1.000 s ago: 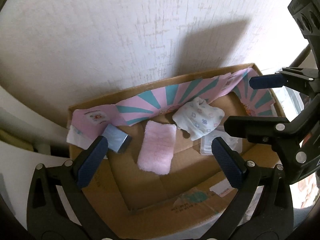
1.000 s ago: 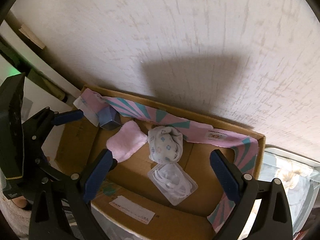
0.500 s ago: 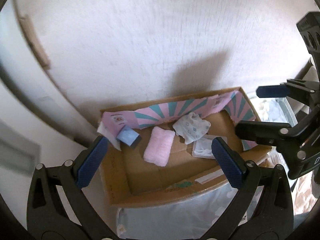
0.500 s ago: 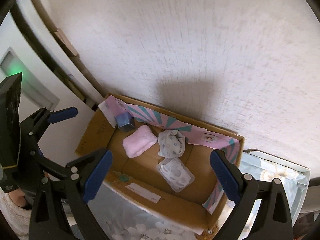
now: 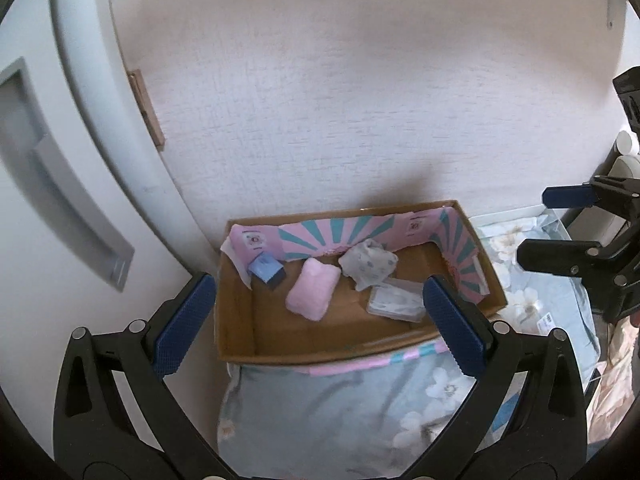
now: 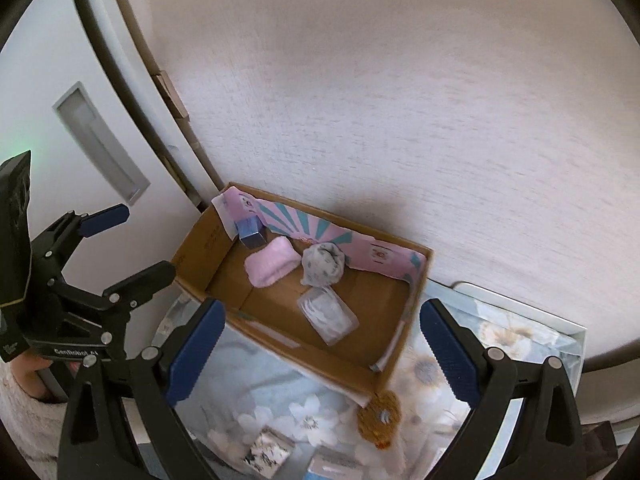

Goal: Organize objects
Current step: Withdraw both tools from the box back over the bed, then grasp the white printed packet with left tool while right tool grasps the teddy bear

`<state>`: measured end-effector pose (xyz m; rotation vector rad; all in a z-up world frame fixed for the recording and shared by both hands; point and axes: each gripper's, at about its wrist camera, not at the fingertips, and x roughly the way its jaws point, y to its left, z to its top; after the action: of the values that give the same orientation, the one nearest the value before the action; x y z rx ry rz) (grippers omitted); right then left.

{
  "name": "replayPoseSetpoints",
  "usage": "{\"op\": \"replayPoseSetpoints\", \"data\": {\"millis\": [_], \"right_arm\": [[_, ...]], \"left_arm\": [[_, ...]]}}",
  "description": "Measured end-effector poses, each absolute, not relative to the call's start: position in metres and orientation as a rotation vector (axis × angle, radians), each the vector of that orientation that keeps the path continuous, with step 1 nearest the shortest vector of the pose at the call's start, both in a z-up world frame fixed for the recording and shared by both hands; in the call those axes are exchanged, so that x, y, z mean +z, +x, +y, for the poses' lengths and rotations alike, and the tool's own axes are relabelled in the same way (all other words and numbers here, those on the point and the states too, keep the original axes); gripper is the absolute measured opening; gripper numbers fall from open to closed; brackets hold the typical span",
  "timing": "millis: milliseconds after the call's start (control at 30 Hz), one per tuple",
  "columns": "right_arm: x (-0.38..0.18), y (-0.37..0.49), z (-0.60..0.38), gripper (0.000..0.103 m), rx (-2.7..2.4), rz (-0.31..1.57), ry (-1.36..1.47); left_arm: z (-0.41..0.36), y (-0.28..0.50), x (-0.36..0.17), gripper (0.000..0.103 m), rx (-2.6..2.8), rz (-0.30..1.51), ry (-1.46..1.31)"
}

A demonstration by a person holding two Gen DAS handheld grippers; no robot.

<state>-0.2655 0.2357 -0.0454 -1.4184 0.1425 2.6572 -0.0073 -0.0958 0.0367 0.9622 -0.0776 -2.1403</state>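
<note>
A cardboard box [image 5: 236, 320] [image 6: 200, 248] stands against the wall, lined with pink and teal striped paper [image 5: 340, 232]. In it lie a blue box [image 5: 266, 270] [image 6: 250, 232], a pink cloth [image 5: 312, 290] [image 6: 270, 266], a patterned grey-white cloth [image 5: 368, 262] [image 6: 322, 264] and a clear plastic case [image 5: 396, 300] [image 6: 328, 314]. My left gripper [image 5: 318, 326] is open and empty, well back from the box. My right gripper [image 6: 320, 352] is open and empty too, above the box's near edge.
The box rests on a floral blue fabric-filled bin [image 5: 340, 408] [image 6: 280, 400]. A white sliding door with a recessed handle [image 5: 60, 184] [image 6: 100, 144] is on the left. A small brown plush toy [image 6: 378, 408] and small packets [image 6: 270, 446] lie below the box.
Both grippers have pulled back and up from the box, which now looks smaller and farther. The door and bin have come into view. The objects in the box have not moved.
</note>
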Motion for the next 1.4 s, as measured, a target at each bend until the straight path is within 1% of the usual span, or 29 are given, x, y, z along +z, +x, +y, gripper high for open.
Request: {"op": "replayPoseSetpoints", "data": {"millis": [233, 367, 467, 633, 867, 1033, 1233, 1367, 1400], "right_arm": [[-0.028, -0.213, 0.245, 0.097, 2.646, 0.062, -1.312], [-0.033, -0.186, 0.254, 0.097, 2.637, 0.046, -1.308], [-0.042, -0.165, 0.262, 0.097, 2.644, 0.076, -1.309], [-0.06, -0.136, 0.265, 0.097, 2.665, 0.073, -1.29], [-0.097, -0.109, 0.26, 0.097, 2.681, 0.092, -1.302], [-0.125, -0.106, 0.264, 0.097, 2.677, 0.112, -1.32], [-0.158, -0.109, 0.267, 0.097, 2.675, 0.079, -1.331], [-0.179, -0.116, 0.272, 0.097, 2.669, 0.05, -1.356], [-0.183, -0.118, 0.273, 0.097, 2.67, 0.046, -1.359]], "left_arm": [[-0.043, 0.006, 0.034, 0.103, -2.146, -0.122, 0.909], [-0.021, 0.016, 0.022, 0.103, -2.152, -0.092, 0.911], [-0.008, 0.024, 0.006, 0.103, -2.161, -0.054, 0.915], [0.012, 0.034, -0.024, 0.103, -2.166, -0.035, 0.93], [0.035, 0.045, -0.079, 0.103, -2.165, -0.02, 1.0], [0.039, 0.054, -0.112, 0.103, -2.171, 0.035, 1.038], [0.043, 0.058, -0.152, 0.103, -2.164, 0.029, 1.073], [0.041, 0.056, -0.176, 0.095, -2.158, 0.045, 1.112], [0.04, 0.056, -0.18, 0.095, -2.152, 0.052, 1.123]]}}
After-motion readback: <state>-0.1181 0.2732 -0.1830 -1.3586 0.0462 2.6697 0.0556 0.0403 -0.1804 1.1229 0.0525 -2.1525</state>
